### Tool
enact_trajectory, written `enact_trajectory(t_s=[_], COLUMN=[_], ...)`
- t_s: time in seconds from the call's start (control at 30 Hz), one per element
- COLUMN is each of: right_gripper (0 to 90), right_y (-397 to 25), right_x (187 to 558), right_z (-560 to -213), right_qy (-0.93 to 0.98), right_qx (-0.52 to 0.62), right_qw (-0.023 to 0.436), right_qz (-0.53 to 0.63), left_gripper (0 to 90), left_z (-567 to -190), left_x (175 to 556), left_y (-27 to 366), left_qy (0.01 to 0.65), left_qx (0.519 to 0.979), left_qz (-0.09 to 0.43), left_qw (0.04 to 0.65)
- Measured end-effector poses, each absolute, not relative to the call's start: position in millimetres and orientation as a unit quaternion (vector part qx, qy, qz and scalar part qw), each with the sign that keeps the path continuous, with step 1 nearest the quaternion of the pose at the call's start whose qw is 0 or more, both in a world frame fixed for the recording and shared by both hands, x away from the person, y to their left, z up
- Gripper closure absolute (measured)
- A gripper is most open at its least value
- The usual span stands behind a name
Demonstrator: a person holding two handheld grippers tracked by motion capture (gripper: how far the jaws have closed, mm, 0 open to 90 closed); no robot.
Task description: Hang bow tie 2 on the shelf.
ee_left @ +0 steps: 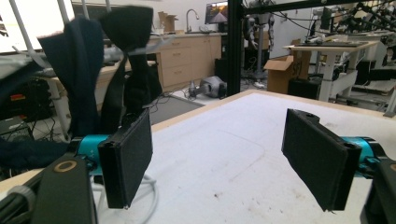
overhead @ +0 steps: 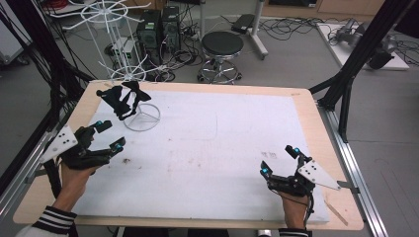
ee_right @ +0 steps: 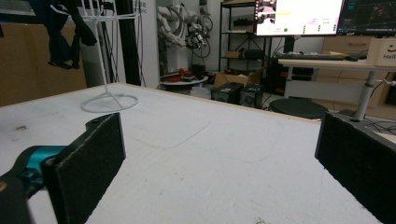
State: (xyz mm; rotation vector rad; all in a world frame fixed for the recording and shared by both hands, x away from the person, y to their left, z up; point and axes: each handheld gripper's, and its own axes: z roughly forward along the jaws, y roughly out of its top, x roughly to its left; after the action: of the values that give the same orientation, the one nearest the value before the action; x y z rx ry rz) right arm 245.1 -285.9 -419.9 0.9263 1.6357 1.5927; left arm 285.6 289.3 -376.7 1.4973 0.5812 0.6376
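While both claws sit apart over the white-covered bench (overhead: 207,148), the work centres on the dark cloth (overhead: 121,98) hanging from the white wire rack (overhead: 141,116) at the upper left of the high view. The left claw (overhead: 109,134) is spread wide, holding nothing, just below and near that cloth; in the left gripper view the cloth (ee_left: 88,70) hangs right behind its left pad. The right claw (overhead: 279,160), also spread and empty, rests low at the lower right, well apart from the rack. To grasp cleanly, I judge the left claw should rise, straddle a hanging fold, and close on fabric alone, avoiding the thin wire arms so the rack does not tip.
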Motion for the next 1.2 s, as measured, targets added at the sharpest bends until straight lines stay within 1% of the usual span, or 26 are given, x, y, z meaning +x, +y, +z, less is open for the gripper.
enact_trajectory(t_s=[0.27,0.4,0.47,0.53,0.7,1.2], right_gripper=[0.8,0.8,0.8,0.8,0.8,0.8], right_y=[-283,-281,-281,-280,-283,-277], right_x=[250,252,253,252,251,253], right_z=[-425,-426,-426,-427,-437,-451], right_qy=[0.628,0.63,0.631,0.632,0.629,0.637], right_qx=[0.351,0.346,0.34,0.34,0.339,0.329], right_qw=[0.334,0.336,0.341,0.337,0.336,0.339], right_qz=[0.609,0.609,0.608,0.61,0.613,0.609], left_gripper=[24.9,25.0,24.9,25.0,25.0,24.4], left_z=[-401,-410,-415,-421,-432,-455], left_x=[280,276,275,274,271,265], left_y=[288,287,287,286,287,289], left_qy=[0.265,0.267,0.27,0.275,0.279,0.289], left_qx=[0.653,0.647,0.644,0.641,0.636,0.621], left_qz=[0.274,0.286,0.284,0.287,0.289,0.298], left_qw=[0.654,0.654,0.656,0.657,0.659,0.665])
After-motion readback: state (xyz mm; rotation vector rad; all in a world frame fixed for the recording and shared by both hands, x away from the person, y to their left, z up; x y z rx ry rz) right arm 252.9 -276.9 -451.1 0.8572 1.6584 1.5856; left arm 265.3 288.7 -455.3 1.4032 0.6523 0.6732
